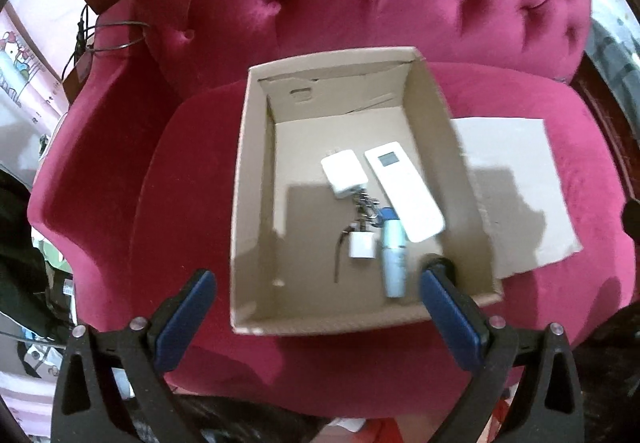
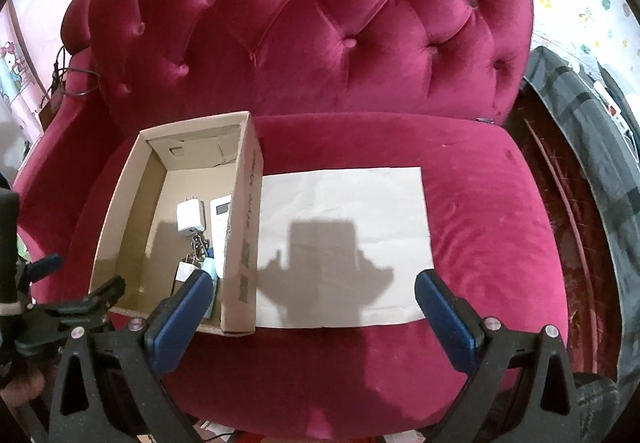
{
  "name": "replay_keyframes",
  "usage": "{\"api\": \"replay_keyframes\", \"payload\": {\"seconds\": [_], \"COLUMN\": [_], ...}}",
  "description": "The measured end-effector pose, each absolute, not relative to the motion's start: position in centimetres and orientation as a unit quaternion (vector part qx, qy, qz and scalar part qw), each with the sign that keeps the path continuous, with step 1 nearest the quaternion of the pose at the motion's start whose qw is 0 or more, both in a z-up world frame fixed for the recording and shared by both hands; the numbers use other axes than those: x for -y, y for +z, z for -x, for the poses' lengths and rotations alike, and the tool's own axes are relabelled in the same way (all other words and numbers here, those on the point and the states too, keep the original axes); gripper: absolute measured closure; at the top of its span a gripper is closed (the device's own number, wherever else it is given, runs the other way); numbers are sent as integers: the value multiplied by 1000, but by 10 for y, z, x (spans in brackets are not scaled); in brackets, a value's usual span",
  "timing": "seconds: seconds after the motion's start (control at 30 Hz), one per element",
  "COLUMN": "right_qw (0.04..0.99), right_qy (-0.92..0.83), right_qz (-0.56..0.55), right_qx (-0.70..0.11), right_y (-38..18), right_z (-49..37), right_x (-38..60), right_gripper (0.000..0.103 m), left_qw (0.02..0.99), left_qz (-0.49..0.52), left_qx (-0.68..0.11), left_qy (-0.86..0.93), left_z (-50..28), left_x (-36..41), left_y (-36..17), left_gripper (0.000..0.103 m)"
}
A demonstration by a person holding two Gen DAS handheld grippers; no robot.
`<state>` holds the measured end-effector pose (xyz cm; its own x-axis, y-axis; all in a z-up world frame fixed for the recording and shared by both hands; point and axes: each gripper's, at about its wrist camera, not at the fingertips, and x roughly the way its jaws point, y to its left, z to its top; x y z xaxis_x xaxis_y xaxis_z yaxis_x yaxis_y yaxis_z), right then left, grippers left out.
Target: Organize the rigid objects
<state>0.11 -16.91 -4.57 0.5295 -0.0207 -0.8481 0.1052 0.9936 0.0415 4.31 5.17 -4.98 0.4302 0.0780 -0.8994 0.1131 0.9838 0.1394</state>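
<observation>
Left wrist view, left gripper (image 1: 318, 295) spread wide, empty, above cardboard box (image 1: 256, 203), tube (image 1: 393, 263) between its fingers.

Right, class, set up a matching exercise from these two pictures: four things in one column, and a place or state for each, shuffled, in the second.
Things:
1. remote control
2. sheet of paper
3. left gripper
4. tube with the blue cap

Places or states:
A. flat on the seat cushion, beside the cardboard box
B. open, nothing between its fingers
C. in the box, nearest the right wall
D. in the box, between the remote and the small white cube

Pairs: 1-C, 2-A, 3-B, 4-D
</observation>
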Motion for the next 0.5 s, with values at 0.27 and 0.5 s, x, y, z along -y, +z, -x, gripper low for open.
{"api": "replay_keyframes", "payload": {"seconds": [0.27,0.5], "right_qw": [886,894], "right_qy": [-45,-44], "right_qz": [-24,-12], "right_qx": [-460,-446], "right_y": [-20,-6], "right_z": [28,50], "right_x": [175,174], "right_gripper": [0,0], "left_qw": [853,863], "left_qz": [-81,-79], "left_qx": [-515,-498], "left_qy": [-28,-37], "left_z": [-6,24], "left_x": [-33,-22], "left_y": [-25,-7], "left_gripper": [0,0]}}
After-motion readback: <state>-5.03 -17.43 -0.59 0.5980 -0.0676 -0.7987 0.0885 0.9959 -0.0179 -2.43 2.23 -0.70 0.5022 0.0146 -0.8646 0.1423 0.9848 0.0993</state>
